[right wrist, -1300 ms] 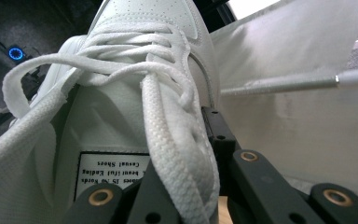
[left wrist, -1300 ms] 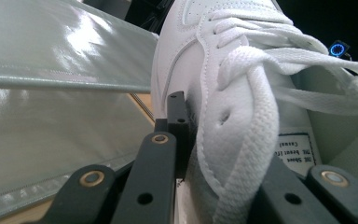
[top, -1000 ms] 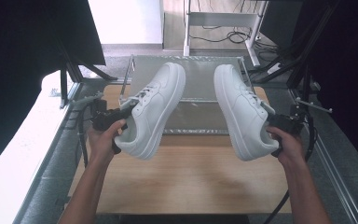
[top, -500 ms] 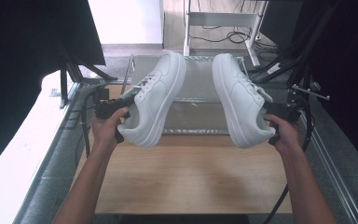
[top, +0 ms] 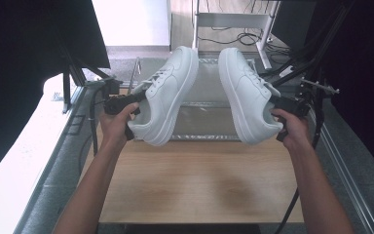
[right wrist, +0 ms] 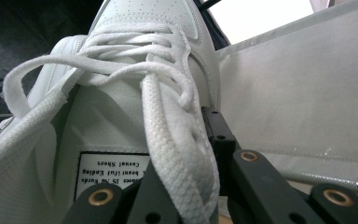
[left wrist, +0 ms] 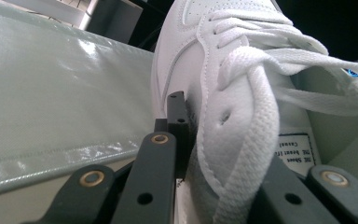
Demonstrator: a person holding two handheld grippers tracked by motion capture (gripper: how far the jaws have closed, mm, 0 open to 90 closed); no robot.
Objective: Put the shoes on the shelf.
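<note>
Two white lace-up sneakers hang in the air above the table, soles facing each other. My left gripper [top: 125, 103] is shut on the side wall of the left sneaker [top: 168, 95] near its collar. In the left gripper view one black jaw presses the outside of the left sneaker [left wrist: 223, 46] and the other sits inside it under the laces, so the left gripper [left wrist: 205, 123] pinches the wall. My right gripper [top: 286, 106] holds the right sneaker [top: 246, 95] the same way. In the right gripper view the right gripper [right wrist: 186, 133] clamps the side of the right sneaker [right wrist: 140, 28].
A wooden tabletop [top: 199, 180] lies below the shoes. A glossy, clear-covered tray [top: 204, 114] sits at its far edge. A white metal frame [top: 229, 19] and cables stand behind it. Black stands and a clamp [top: 319, 87] crowd the right side, dark drapes both sides.
Both hands have lifted the sneakers higher and carried them farther from the person. The grips have not changed.
</note>
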